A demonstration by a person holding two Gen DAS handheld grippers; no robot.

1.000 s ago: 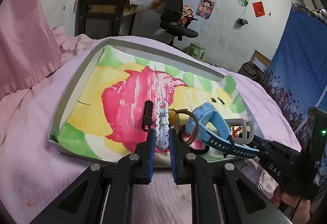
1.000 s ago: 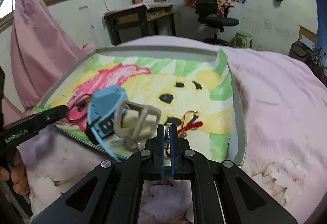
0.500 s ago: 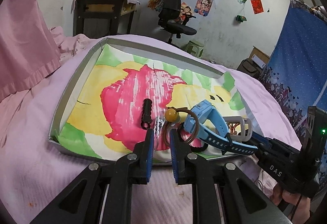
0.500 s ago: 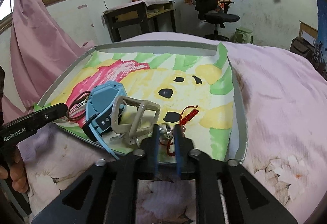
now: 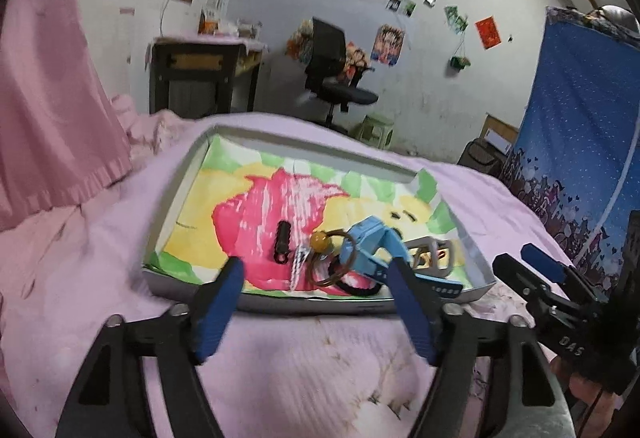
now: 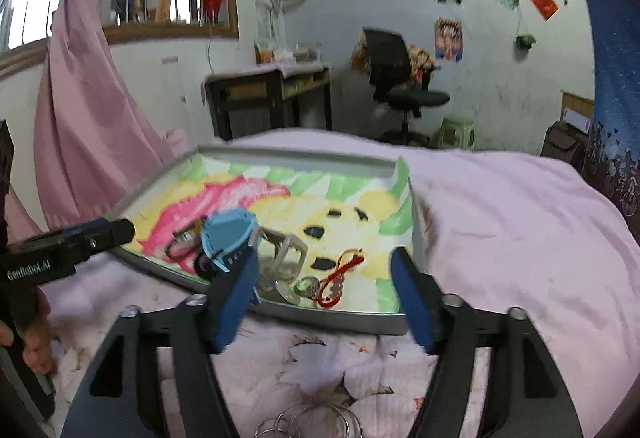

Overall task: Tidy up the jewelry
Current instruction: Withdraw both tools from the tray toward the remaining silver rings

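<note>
Most jewelry lies in the tray [image 6: 328, 314]: blue watch [image 6: 226, 238], red cord [image 6: 340, 278]. Silver rings [image 6: 316, 422], seemingly bangles, wait on the near bedspread. Left gripper [image 5: 316, 302] and right gripper [image 6: 324, 298] are opening, empty.

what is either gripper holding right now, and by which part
Nothing is held. The left gripper and right gripper both have empty jaws, opening, just short of the tray.
</note>
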